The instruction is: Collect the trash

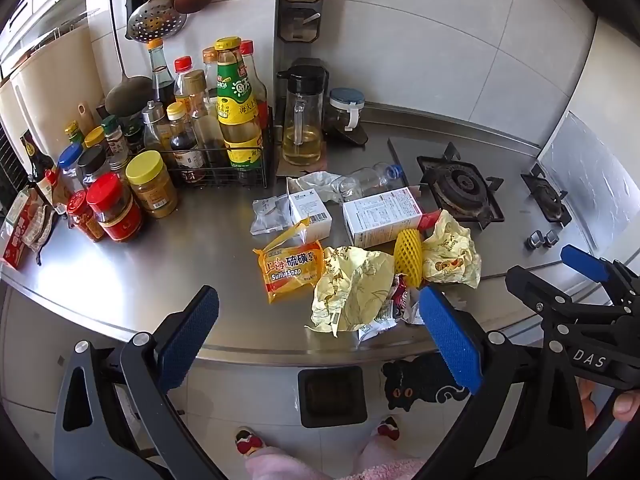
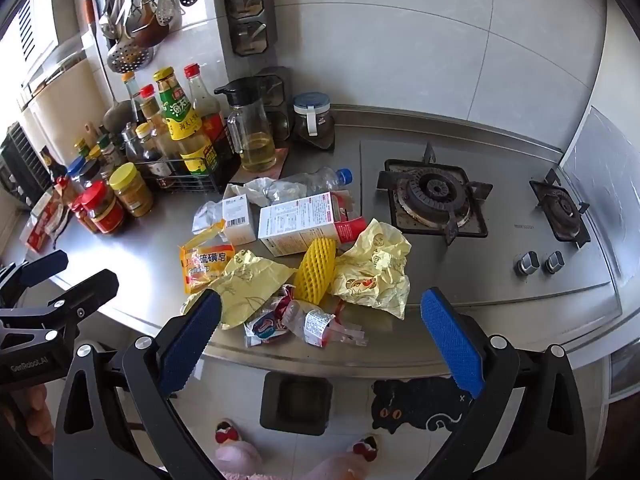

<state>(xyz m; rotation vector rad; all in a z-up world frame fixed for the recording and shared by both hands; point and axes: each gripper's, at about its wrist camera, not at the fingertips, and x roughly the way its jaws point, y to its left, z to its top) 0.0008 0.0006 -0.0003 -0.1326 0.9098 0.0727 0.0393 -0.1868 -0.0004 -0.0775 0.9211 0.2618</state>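
A heap of trash lies on the steel counter (image 1: 132,280): an orange soap packet (image 1: 294,270), crumpled yellow paper (image 1: 352,292), a yellow foam net (image 1: 408,260), a second yellow wrapper (image 1: 452,256), white boxes (image 1: 384,216), a clear plastic bottle (image 1: 370,178) and small red-white wrappers (image 2: 304,320). A black bin (image 1: 332,396) stands on the floor below the counter edge. My left gripper (image 1: 320,340) is open and empty, in front of the heap. My right gripper (image 2: 320,344) is open and empty, over the counter's front edge; it also shows in the left wrist view (image 1: 560,280).
Sauce bottles and jars (image 1: 160,148) crowd the counter's left back. An oil jug (image 1: 302,120) stands behind the heap. A gas hob (image 2: 436,196) with two knobs (image 2: 540,262) lies right. A cat mat (image 2: 420,404) and slippered feet are on the floor.
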